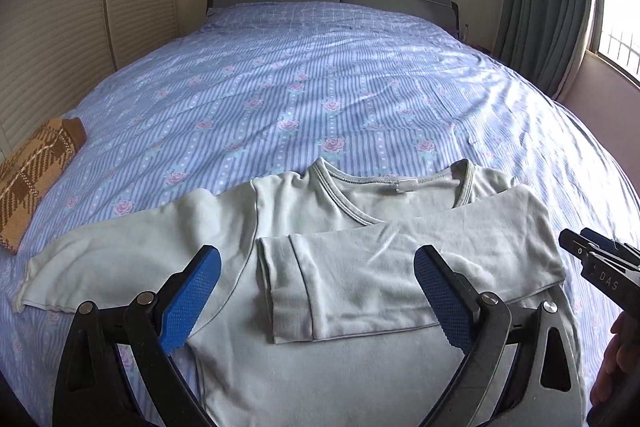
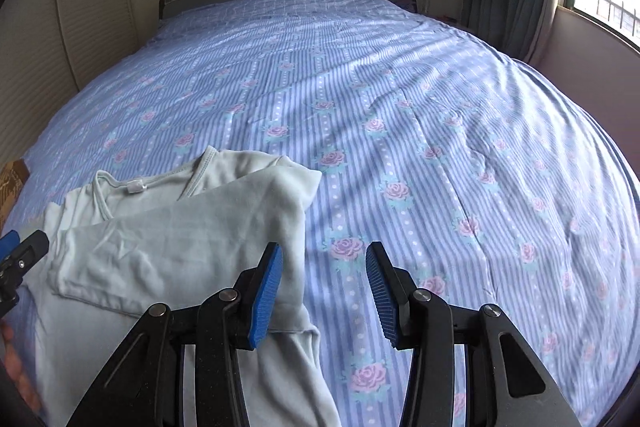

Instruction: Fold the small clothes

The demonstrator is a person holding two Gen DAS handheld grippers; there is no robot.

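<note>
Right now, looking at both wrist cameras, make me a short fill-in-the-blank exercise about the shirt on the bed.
1. The pale shirt lies on a striped bedspread printed with pink ____.
2. One sleeve is folded across the shirt's ____.
3. The other sleeve lies spread out towards the ____ plaid item.
4. The left gripper and right gripper both hold ____.

Missing words: roses; front; brown; nothing

A bed (image 1: 320, 75) with a blue rose-striped cover carries everything. A pale green shirt (image 1: 360, 287) lies flat on it. A brown plaid cloth (image 1: 32, 171) rests at its left edge.
</note>
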